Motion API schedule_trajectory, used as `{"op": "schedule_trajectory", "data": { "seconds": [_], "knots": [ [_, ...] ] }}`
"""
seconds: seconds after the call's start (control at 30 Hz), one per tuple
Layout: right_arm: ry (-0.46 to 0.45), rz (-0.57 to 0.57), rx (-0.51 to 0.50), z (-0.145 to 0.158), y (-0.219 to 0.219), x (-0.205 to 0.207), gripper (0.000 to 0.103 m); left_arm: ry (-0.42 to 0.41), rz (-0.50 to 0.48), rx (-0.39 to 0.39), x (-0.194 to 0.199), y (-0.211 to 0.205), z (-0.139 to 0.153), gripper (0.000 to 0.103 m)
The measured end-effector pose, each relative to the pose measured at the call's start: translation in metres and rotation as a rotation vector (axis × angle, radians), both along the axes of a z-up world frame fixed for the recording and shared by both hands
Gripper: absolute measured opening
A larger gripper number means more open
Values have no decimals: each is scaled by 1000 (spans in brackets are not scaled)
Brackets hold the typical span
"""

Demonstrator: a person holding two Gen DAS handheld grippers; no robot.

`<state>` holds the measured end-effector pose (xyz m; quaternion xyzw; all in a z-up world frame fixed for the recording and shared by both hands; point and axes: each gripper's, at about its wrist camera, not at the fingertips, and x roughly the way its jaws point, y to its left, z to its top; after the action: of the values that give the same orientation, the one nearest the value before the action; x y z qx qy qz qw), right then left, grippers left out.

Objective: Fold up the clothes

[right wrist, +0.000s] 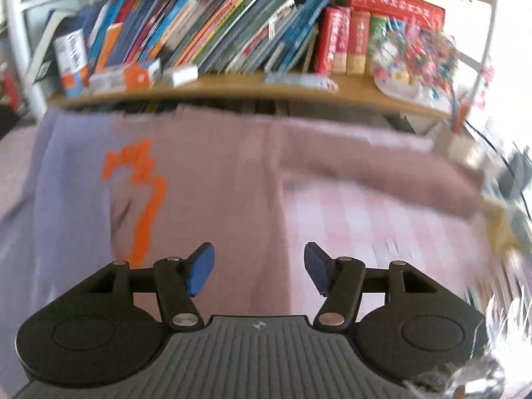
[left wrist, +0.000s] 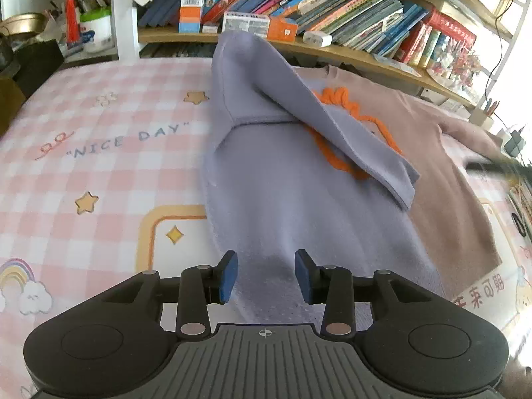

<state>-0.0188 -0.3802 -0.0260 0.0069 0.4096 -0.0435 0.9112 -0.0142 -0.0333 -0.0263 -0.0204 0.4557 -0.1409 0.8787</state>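
A two-tone sweater [left wrist: 442, 153], lilac on one half and dusty pink on the other with an orange yarn motif [left wrist: 352, 123] on the chest, lies spread on a pink checked sheet [left wrist: 99, 153] printed with stars and the words "NICE DAY". Its lilac side is folded inward over the body, and the lilac sleeve [left wrist: 299, 106] lies diagonally across the chest, covering part of the orange motif. The left tongs [left wrist: 266, 276] hover over the lilac hem with the blue pads parted and nothing between them. The right tongs [right wrist: 258, 267] stand wide open and empty above the pink half; that view is blurred. The pink sleeve [right wrist: 382, 169] stretches out sideways over the sheet. A bookshelf [left wrist: 332, 50] crammed with books runs behind the sweater.
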Motion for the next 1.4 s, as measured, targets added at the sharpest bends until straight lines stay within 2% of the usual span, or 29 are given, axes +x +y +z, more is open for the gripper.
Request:
{"op": "schedule_trajectory", "data": {
  "seconds": [0.13, 0.33, 0.57, 0.87, 1.03, 1.17, 1.23, 1.3, 1.33, 1.37, 1.4],
  "knots": [
    [22, -24, -7, -5, -2, -45, 55, 3, 14, 10, -1, -7, -4, 38],
    [26, -99, 72, -13, -7, -80, 52, -2, 49, 20, -6, -10, -6, 39],
    [13, -105, 102, -14, -8, -87, 47, 1, 83, 8, -15, -7, -7, 39],
    [36, -66, 112, -20, 1, -87, 26, 19, 164, -32, -16, -1, -10, 39],
    [43, -70, 116, -19, 3, -85, 26, 21, 203, -22, -16, 4, -12, 40],
    [45, -70, 117, -19, 4, -86, 26, 35, 223, 1, -15, 4, -15, 52],
    [47, -72, 121, -18, 4, -85, 26, 30, 219, 9, -16, 2, -15, 53],
    [49, -68, 126, -18, 4, -85, 23, 23, 210, -5, -15, 3, -16, 45],
    [50, -63, 129, -18, 4, -85, 22, 21, 200, -20, -15, 4, -17, 36],
    [51, -58, 134, -18, 4, -85, 18, 22, 190, -36, -15, 5, -17, 14],
    [52, -50, 138, -17, 5, -85, 14, 25, 186, -38, -15, 6, -18, 6]
  ]
}}
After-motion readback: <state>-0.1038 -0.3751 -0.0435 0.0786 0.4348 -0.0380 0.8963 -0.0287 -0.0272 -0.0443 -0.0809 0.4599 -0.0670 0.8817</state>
